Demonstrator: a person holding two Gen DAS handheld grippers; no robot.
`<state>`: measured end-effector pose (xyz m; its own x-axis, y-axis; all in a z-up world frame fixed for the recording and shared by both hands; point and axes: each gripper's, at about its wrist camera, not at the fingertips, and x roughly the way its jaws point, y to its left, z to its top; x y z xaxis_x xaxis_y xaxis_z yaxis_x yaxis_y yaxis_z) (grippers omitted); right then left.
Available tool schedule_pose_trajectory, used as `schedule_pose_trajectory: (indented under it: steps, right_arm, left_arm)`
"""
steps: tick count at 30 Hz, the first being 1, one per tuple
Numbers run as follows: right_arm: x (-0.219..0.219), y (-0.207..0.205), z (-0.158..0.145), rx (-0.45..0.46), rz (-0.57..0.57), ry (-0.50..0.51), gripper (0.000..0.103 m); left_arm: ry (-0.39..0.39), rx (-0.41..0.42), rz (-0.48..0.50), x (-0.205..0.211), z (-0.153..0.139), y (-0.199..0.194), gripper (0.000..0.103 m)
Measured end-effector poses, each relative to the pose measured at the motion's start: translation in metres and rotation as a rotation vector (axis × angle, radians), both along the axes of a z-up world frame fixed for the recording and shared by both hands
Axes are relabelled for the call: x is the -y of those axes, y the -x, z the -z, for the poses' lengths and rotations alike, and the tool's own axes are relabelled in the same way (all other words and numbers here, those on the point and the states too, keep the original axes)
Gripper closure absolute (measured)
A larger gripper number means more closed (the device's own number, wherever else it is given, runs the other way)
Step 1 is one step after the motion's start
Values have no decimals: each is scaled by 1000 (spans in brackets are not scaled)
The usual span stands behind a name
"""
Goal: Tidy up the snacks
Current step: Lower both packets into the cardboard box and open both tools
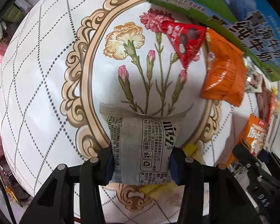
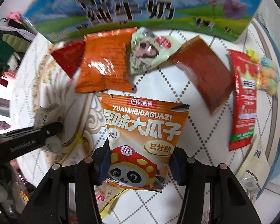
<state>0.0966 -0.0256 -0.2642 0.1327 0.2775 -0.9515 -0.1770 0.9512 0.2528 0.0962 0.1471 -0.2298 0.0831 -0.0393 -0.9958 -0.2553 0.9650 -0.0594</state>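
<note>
My left gripper [image 1: 141, 165] points straight down and is shut on a grey printed snack packet [image 1: 143, 141], held just above the flowered tablecloth [image 1: 46, 74]. The pads press on both of its sides. My right gripper [image 2: 138, 168] is shut on an orange sunflower-seed packet [image 2: 141, 130] with a panda on it, lifted off the cloth. That same seed packet [image 1: 255, 136] shows at the right edge of the left wrist view. In the right wrist view the left gripper's black body [image 2: 28, 138] lies at the left.
Loose snacks lie in a row before a blue-green milk carton [image 2: 140, 9]: a red packet [image 2: 69, 59], an orange packet [image 2: 104, 65], a pale green one [image 2: 149, 54], a flat brown-red one [image 2: 203, 71] and a red candy bag [image 2: 246, 97]. A yellow wrapper [image 2: 110, 196] lies under the right gripper.
</note>
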Motion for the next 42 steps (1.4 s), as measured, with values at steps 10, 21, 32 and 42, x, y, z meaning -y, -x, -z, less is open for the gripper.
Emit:
schedule_pose_trajectory:
  steps: [10,21,32,42]
  right_arm:
    - [52,-13,-91,84,34,-164,48]
    - [67,-145,-184,251,70,-200,48]
    - [5,-245,-116,39,11,-170,47]
    - [-19,-271,-68,-100,-11,-90,5]
  left_arm:
    - [89,190,67,33,-107,-5,60]
    - [42,294,194,60,-186,-140,60]
    - [-36,56,172,21,-121,-260,59]
    - [3,32,105,5,-111,-285,17]
